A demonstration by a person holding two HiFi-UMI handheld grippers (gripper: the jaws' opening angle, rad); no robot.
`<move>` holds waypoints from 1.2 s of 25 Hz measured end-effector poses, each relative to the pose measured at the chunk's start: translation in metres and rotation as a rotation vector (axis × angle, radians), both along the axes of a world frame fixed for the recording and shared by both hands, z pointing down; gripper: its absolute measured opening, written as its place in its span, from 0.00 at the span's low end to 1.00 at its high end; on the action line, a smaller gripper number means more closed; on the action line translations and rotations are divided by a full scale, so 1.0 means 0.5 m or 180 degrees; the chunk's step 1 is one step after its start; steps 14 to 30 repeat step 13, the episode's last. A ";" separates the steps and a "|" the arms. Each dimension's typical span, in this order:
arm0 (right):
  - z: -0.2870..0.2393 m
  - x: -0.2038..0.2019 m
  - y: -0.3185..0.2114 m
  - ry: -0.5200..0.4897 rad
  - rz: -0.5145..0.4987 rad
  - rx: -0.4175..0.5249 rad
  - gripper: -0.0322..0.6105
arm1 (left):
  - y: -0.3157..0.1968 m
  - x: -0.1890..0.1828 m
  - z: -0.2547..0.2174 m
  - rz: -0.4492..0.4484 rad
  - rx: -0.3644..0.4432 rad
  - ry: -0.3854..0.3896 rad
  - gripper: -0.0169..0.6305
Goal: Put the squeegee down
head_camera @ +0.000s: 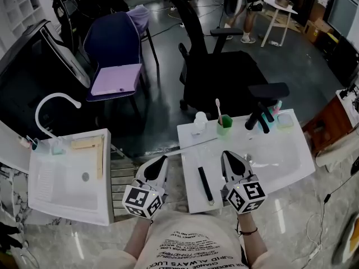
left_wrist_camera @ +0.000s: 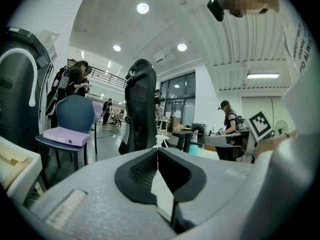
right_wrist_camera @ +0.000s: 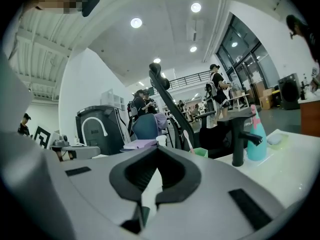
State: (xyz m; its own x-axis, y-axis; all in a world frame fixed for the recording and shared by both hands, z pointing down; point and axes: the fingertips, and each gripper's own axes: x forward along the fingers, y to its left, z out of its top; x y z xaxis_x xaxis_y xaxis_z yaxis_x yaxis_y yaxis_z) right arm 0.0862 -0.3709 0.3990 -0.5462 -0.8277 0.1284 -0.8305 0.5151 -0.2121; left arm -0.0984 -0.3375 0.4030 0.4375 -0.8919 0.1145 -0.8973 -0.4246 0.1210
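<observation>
At far left a white sink (head_camera: 42, 198) with a curved white tap sits well apart from the work.

Your left gripper (head_camera: 163, 159) hangs over the gap beside the white counter (head_camera: 291, 164). Its jaws are pressed together with nothing between them, as the left gripper view shows.

Just right of it, the squeegee (head_camera: 205, 185) lies flat on the counter near the left edge, touching neither gripper. It looks like a thin black bar. Its long axis runs from near you to away from you, roughly in line with the way both grippers point.

Your right gripper (head_camera: 226, 153) is just to the right of the squeegee and is the nearer of the 2. Its jaws are also closed tight and empty.

Beyond it stand a green cup (head_camera: 224, 126) with a toothbrush and a black tap (head_camera: 259, 118), both well clear of the squeegee.

The squeegee already seems to be set down, so the task looks finished. If you do reach for it again, it is to the left of your right gripper, so approach across its narrow side.
</observation>
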 end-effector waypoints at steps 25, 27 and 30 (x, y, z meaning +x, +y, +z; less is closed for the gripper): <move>0.003 0.002 0.006 0.0056 0.0036 0.0016 0.06 | 0.000 -0.015 -0.006 -0.0079 0.0019 -0.0023 0.06; 0.003 0.002 0.006 0.0056 0.0036 0.0016 0.06 | 0.000 -0.015 -0.006 -0.0079 0.0019 -0.0023 0.06; 0.003 0.002 0.006 0.0056 0.0036 0.0016 0.06 | 0.000 -0.015 -0.006 -0.0079 0.0019 -0.0023 0.06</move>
